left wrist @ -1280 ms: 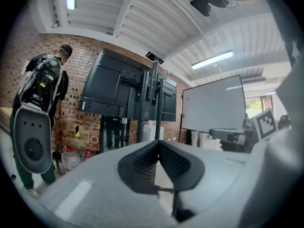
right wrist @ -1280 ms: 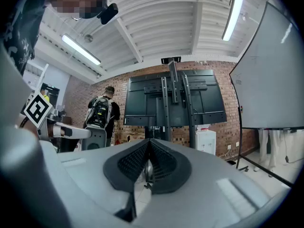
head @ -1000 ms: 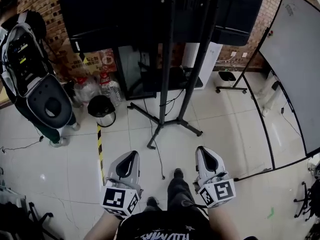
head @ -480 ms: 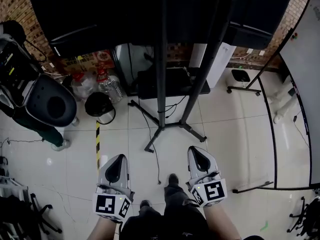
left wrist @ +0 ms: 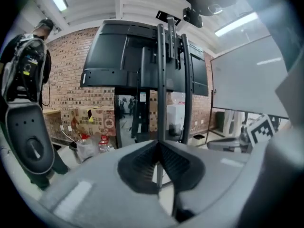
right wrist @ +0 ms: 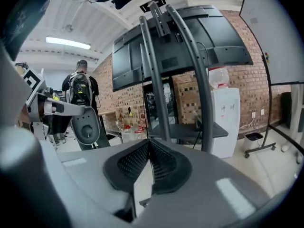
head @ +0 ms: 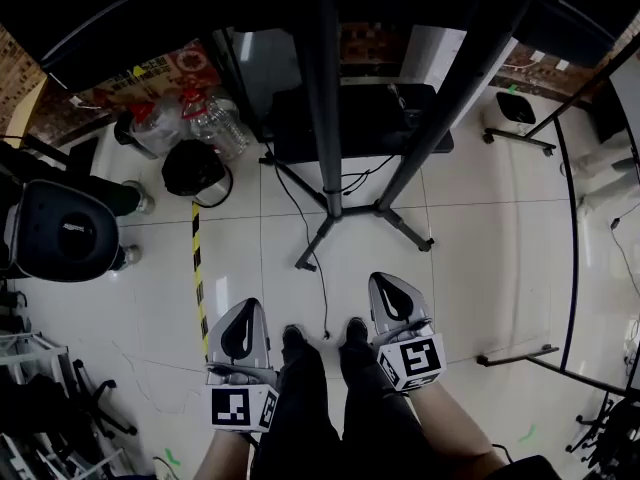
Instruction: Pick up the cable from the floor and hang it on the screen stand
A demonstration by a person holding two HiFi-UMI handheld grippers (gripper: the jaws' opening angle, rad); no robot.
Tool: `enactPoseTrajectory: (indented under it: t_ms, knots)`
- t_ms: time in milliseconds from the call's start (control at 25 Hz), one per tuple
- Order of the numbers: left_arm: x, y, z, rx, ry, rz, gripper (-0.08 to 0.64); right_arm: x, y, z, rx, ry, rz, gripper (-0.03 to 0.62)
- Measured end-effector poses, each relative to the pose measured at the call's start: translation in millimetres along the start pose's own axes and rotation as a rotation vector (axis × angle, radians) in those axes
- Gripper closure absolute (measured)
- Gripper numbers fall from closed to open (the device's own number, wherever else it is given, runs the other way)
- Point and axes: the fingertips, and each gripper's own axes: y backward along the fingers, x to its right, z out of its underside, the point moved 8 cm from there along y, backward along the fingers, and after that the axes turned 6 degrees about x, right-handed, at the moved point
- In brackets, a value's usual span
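We see the left gripper (head: 249, 306) and the right gripper (head: 379, 277) held low over the glossy white tiled floor (head: 480, 258). They sit one on either side of the person's dark-trousered legs (head: 320, 398) and black shoes (head: 293, 337). In the left gripper view the ribbed black fingers (left wrist: 141, 166) meet at their tips with nothing between them. The right gripper view shows the same: its dimpled black fingers (right wrist: 164, 165) are pressed together and empty. Neither tool has hold of anything.

The thin black cable (head: 321, 293) lies on the floor between the two grippers. It runs from the foot of the stand towards us in a loose line. Its free end rests just in front of the shoes, and neither gripper touches it.

The tall black metal screen stand (head: 326, 118) rises straight ahead, its spreading feet on the tiles beyond the cable's end. A large dark flat screen (left wrist: 123, 56) is mounted on its posts, and both gripper views look at the uprights.

A strip of yellow-and-black floor tape (head: 197, 268) runs just beside the left gripper. Beyond it we make out a round black bin (head: 195, 168), some clear plastic bottles (head: 215, 128) and a printed cardboard box (head: 150, 68) against the red brick wall (left wrist: 66, 84). To the right stand a white water dispenser (right wrist: 223, 113) and a pale whiteboard (left wrist: 247, 75). A person wearing a backpack (right wrist: 80, 91) stands off to the left.
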Motion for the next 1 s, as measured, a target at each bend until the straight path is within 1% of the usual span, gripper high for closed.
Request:
enactPoseTrajectory:
  t_ms: [80, 200, 320, 400, 560, 680, 800, 920, 1000]
  knots:
    - [-7.8, -11.7, 20.3, -0.019, 0.013, 0.014, 0.555, -2.6, -14.6, 25.9, -0.042, -0.006, 0.007, 0.584]
    - [-25.8, -31.1, 56.8, -0.033, 0.013, 0.031, 0.555, -5.5, -38.6, 68.3, -0.089, 0.005, 0.014, 0.583]
    - [-43.3, -42.7, 96.4, -0.071, 0.031, 0.047, 0.555, -13.0, -51.6, 118.8, -0.179, -0.002, 0.026, 0.583]
    - [-51.8, -49.1, 126.3, -0.093, 0.029, 0.063, 0.555, -16.7, -58.7, 155.8, -0.231, 0.001, 0.025, 0.583]
    - [-66.9, -63.4, 194.7, -0.142, 0.033, 0.09, 0.555, -15.7, -79.3, 227.2, -0.3, 0.024, 0.011, 0.581]
    - [-75.6, -74.8, 244.4, -0.183, 0.042, 0.091, 0.555, -13.1, -95.8, 275.6, -0.347, 0.008, 0.01, 0.573]
    - [-82.0, -83.9, 291.4, -0.223, 0.06, 0.093, 0.555, -10.3, -109.2, 313.7, -0.375, -0.007, 0.014, 0.563]
    - [-86.7, -86.6, 338.1, -0.282, 0.092, 0.082, 0.555, -8.6, -114.2, 346.1, -0.419, -0.032, 0.013, 0.562]
    - [-88.3, -85.6, 363.9, -0.3, 0.108, 0.084, 0.555, -8.6, -115.1, 367.8, -0.459, -0.056, 0.003, 0.535]
